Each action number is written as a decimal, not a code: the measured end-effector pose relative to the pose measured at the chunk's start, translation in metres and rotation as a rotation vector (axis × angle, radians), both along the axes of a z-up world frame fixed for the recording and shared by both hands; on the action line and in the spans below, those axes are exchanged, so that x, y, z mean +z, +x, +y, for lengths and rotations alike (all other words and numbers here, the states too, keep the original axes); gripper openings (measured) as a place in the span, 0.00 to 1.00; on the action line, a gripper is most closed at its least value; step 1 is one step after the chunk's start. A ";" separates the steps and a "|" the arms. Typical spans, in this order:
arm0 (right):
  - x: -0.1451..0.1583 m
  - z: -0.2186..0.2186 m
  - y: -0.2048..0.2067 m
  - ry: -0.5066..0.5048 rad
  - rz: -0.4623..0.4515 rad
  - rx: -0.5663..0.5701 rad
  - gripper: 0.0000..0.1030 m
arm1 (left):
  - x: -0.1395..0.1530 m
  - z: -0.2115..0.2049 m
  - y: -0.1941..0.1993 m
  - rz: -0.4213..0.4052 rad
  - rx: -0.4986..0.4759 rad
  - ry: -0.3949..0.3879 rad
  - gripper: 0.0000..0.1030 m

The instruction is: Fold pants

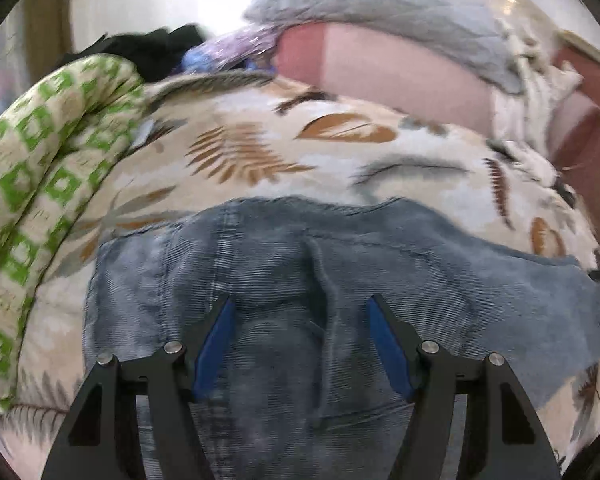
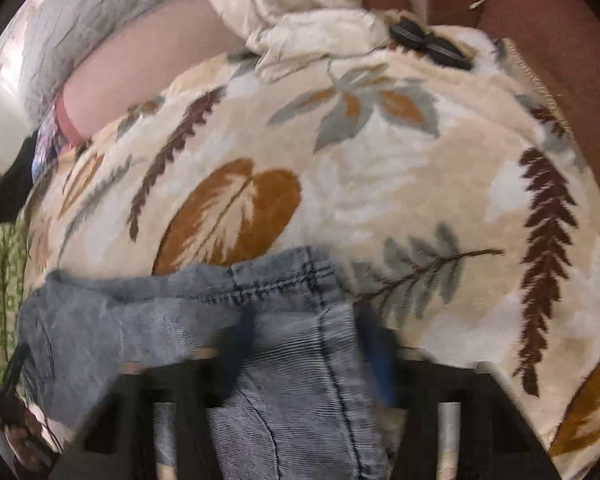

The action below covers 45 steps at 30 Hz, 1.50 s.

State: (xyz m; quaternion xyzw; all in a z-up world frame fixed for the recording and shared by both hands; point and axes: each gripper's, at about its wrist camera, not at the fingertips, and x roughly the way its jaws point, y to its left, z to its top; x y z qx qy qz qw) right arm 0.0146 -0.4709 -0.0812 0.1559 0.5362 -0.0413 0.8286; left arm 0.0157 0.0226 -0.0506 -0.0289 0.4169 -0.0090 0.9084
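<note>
- The jeans are lying on a leaf-print blanket that is covering what looks like a bed, and are bunched rather than flat.
- The left claw is hanging wide open over the middle of the denim, blue pads apart, gripping nothing.
- The right claw is blurred; a hemmed or waist edge of the jeans is sitting between its fingers, but I cannot tell whether it is clamping the cloth.
- Judging the step: the pants are being laid out and grasped ahead of a fold.
- Doing it well probably means pinching a stitched seam or edge, not loose mid-panel cloth, and taking both layers so one is not sliding free.
- Pulling the two claws apart before folding should be flattening the vertical ridge running between the left fingers.
- The denim is faded blue with fine ribbing and dark double stitching; it looks stiff enough to be holding a crease.
- The blanket looks plush and soft, so it may be dragging along with the jeans.
- A green-patterned roll is lying to the left, and a grey pillow and pink bedding are lying beyond.
</note>
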 end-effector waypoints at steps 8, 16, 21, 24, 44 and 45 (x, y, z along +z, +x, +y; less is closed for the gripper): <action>0.025 0.005 0.002 -0.132 -0.154 -0.005 0.17 | -0.010 0.008 0.004 0.046 0.056 0.083 0.70; 0.003 -0.008 0.025 -0.149 -0.173 -0.071 0.17 | -0.018 0.007 0.012 0.050 0.063 0.104 0.77; -0.019 -0.010 0.023 -0.166 -0.142 -0.095 0.34 | -0.021 0.008 0.011 0.048 0.070 0.102 0.78; 0.003 -0.007 0.016 -0.236 -0.140 -0.131 0.46 | -0.014 0.009 0.004 0.024 0.071 0.086 0.78; 0.037 0.315 0.107 0.105 -0.118 0.563 0.61 | 0.006 0.010 -0.076 -0.047 -0.072 0.071 0.78; 0.032 0.324 0.114 0.090 -0.111 0.571 0.61 | 0.004 0.011 -0.078 -0.037 -0.086 0.058 0.78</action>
